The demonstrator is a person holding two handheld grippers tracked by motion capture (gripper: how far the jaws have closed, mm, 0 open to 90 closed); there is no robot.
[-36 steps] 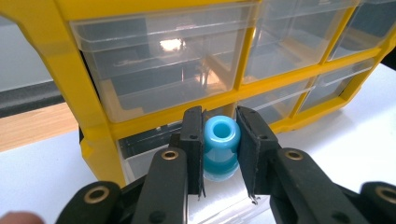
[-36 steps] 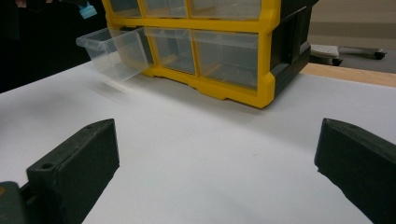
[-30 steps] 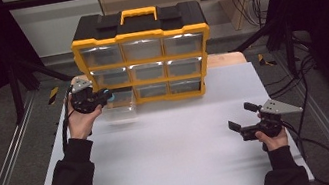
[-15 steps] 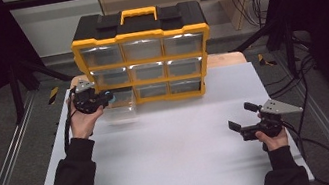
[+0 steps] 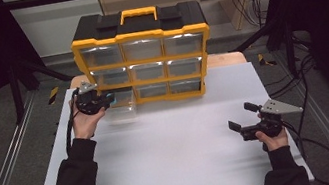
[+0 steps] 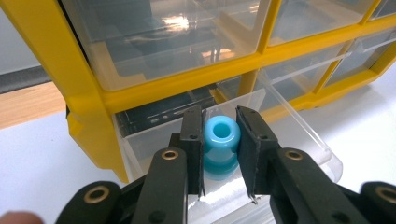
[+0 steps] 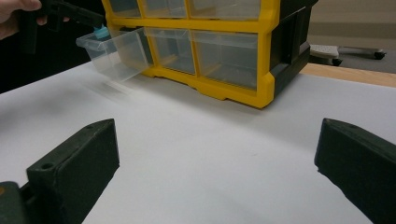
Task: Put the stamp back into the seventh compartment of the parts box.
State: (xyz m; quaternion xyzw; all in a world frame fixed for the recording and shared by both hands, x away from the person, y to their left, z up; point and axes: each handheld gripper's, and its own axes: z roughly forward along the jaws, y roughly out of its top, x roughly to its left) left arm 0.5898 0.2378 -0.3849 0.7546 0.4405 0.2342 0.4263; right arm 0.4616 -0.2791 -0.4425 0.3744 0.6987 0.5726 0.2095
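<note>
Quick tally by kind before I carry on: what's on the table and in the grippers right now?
Yellow drawer cabinet: 1
Clear drawers: 9, with the pulled-out drawer at bottom left
Blue spool-shaped piece: 1, held in the left gripper
Grippers: 2, the right gripper open
Total: 13

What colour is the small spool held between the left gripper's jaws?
Light blue; the spool shows best in the left gripper view.
</note>
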